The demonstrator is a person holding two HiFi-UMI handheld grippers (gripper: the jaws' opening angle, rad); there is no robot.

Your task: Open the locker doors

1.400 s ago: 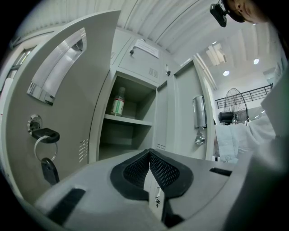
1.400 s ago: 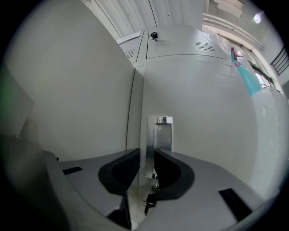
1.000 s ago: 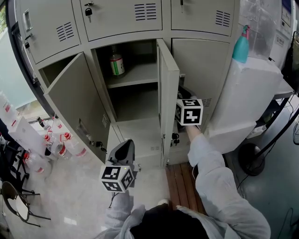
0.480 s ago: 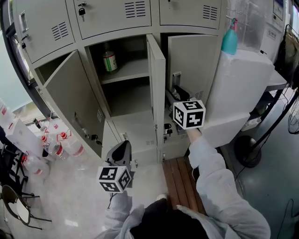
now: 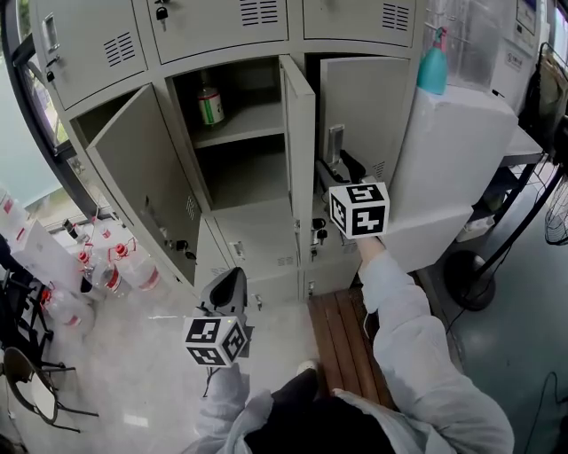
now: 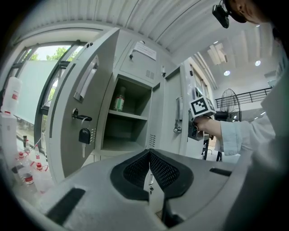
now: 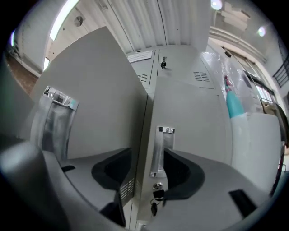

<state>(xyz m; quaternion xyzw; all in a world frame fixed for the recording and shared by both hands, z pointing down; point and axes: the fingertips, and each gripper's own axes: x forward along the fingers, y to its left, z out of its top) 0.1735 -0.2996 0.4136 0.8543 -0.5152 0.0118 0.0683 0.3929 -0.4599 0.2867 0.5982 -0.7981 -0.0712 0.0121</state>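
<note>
Locker doors could go wrong in one way from here, I think: the right tongs (image 7: pixel 150 164) are spread and have just been opening, so nothing grips the right door (image 5: pixel 364 115); it is only partly open and could swing back shut; or, if it is pushed too hard, it could bang the white box (image 5: pixel 461 168) beside it and shake the blue-green bottle (image 5: pixel 433 66) on top.

Nearest the person, the left tongs (image 6: pixel 149 158) are pressed together and hold nothing; they hang low, well apart from the left door (image 5: pixel 146 191), which stands wide open; further on, the free edge of the right door, with its metal handle (image 7: pixel 160 149) and the keys (image 7: pixel 155 200) under it, stands between the right tongs, and the pads do not seem to squeeze it; just beside it the middle door (image 5: pixel 299 168) stands wide open, edge-on; behind that, a bottle (image 5: pixel 209 104) sits on the shelf (image 5: pixel 240 133); farthest up, the top row of doors (image 5: pixel 222 27) is shut, so I think there is more to open.
</note>
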